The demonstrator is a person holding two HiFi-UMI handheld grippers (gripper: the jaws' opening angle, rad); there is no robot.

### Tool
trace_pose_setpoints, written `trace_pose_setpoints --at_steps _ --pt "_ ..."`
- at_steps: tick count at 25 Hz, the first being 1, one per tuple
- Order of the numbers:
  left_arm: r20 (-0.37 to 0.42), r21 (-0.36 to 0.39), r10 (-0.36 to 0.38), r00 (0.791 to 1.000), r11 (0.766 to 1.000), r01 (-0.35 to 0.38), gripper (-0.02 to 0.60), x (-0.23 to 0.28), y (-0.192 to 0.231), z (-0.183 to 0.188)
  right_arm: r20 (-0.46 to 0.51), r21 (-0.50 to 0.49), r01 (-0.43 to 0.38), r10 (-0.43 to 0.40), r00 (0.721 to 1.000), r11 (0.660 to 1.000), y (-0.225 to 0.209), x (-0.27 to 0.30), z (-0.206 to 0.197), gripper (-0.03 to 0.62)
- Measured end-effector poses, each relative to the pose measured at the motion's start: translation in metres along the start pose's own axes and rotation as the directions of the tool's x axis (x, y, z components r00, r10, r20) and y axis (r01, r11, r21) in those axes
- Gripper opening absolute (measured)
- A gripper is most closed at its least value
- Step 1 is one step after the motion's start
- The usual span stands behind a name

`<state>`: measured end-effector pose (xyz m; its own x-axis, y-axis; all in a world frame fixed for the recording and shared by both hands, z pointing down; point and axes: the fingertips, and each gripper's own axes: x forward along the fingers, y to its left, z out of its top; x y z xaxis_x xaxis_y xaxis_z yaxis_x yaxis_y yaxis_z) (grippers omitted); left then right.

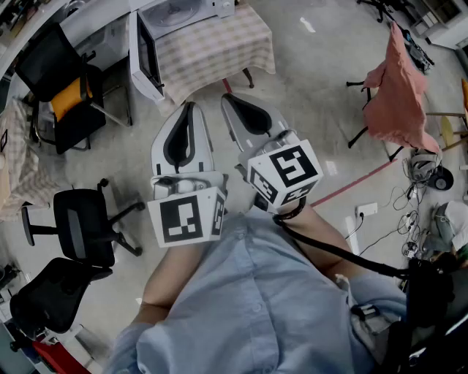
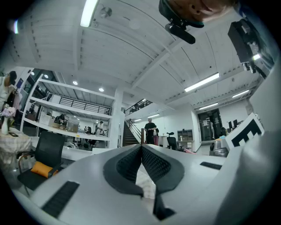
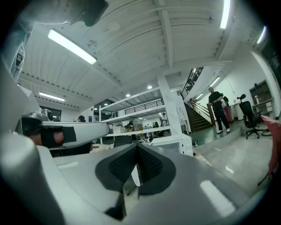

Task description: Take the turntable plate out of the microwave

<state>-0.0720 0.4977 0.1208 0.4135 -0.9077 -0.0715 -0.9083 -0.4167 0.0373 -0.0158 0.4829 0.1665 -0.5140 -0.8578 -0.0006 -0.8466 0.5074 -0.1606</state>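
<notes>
The white microwave [image 1: 178, 16] stands on a table with a checked cloth [image 1: 219, 45] at the top of the head view, its door [image 1: 145, 55] swung open to the left. A round pale shape shows in it; whether that is the turntable plate I cannot tell. Both grippers are held level, side by side, short of the table. My left gripper [image 1: 190, 107] is shut with nothing in it, its pads [image 2: 151, 163] pressed together. My right gripper [image 1: 228, 99] is shut and empty too, and beyond its pads [image 3: 147, 165] stands the microwave [image 3: 173, 143].
Black office chairs [image 1: 77, 228] stand at the left, one with a yellow cushion [image 1: 64, 96]. A pink cloth [image 1: 398, 88] hangs over a stand at the right. Cables and a power strip [image 1: 365, 210] lie on the floor. A person [image 3: 217, 110] stands by the far stairs.
</notes>
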Motion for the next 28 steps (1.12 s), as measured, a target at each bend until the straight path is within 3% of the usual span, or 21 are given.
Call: trace_pose_setpoints --at_steps 12,28 --pt "-0.01 0.011 -0.012 1.0 1.0 0.013 0.008 0.004 -0.012 0.0 0.013 0.009 0.009 -0.009 1.0 1.0 -0.007 -0.009 0.003 -0.002" --pt "-0.055 0.058 0.004 0.998 0.998 -0.001 0.008 0.046 -0.094 -0.02 0.04 0.095 -0.07 0.067 0.997 0.993 -0.08 -0.048 0.002 0.0"
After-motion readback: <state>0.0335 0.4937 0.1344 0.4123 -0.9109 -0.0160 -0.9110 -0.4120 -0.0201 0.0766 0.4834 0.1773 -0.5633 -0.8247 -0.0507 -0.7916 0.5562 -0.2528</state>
